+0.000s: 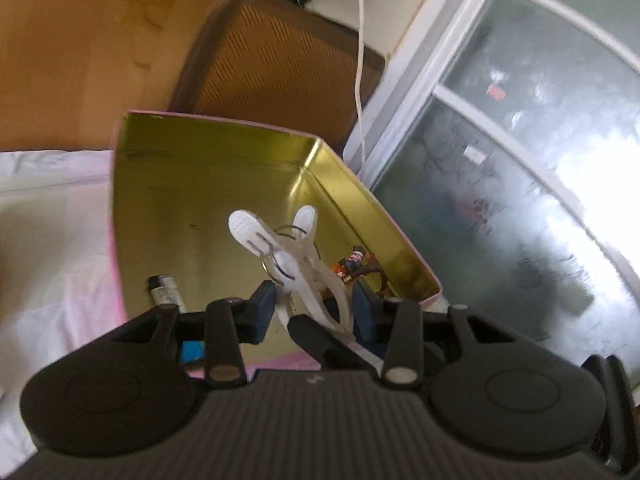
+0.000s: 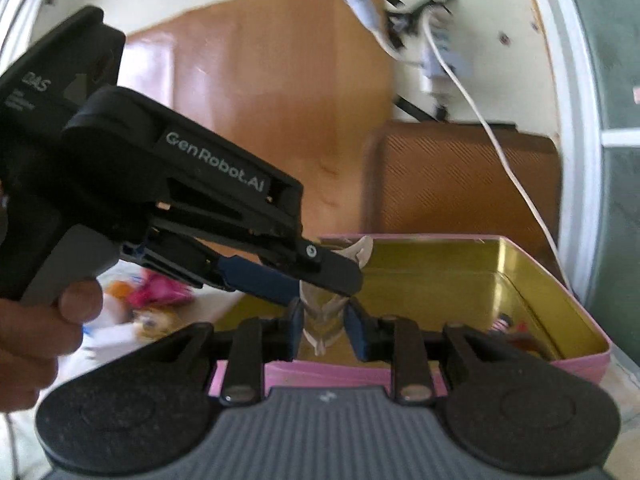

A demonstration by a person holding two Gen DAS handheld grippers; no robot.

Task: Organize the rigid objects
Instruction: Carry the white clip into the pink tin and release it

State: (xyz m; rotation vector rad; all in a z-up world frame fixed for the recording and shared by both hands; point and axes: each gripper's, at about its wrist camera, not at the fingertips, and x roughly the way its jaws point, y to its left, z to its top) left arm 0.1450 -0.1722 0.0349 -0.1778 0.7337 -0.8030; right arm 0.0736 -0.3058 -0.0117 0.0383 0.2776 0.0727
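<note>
We counted two grippers, one tin and two clips, one clip to each gripper. The left gripper (image 1: 316,312) had its jaws closed part-way on a white clothes peg (image 1: 294,258), the blue pads pressing its two legs from either side, so the peg stood out beyond the jaws with its long axis running forward and up, its two rounded ends splayed apart at the far tip and its wire spring just ahead of the pads. Beyond and beneath those jaws lay the open pink tin (image 1: 400,236) with its gold inside; on its floor we saw one small silver-capped cylinder (image 1: 162,288) to the left of the jaws and one little red-and-black object (image 1: 354,266) to the right, too blurred for us to name. The right gripper (image 2: 322,326) held a pale translucent clip (image 2: 322,320) between narrowly set jaws, the pads touching its sides; its long axis ran roughly straight ahead, with its thin tail toward the camera. In the right wrist view the left gripper (image 2: 324,276) crossed just ahead of these jaws, held by a hand (image 2: 36,340), and the peg's tips (image 2: 362,250) showed past it over the near wall of the tin (image 2: 560,364), which sat directly in front of the right jaws.
</note>
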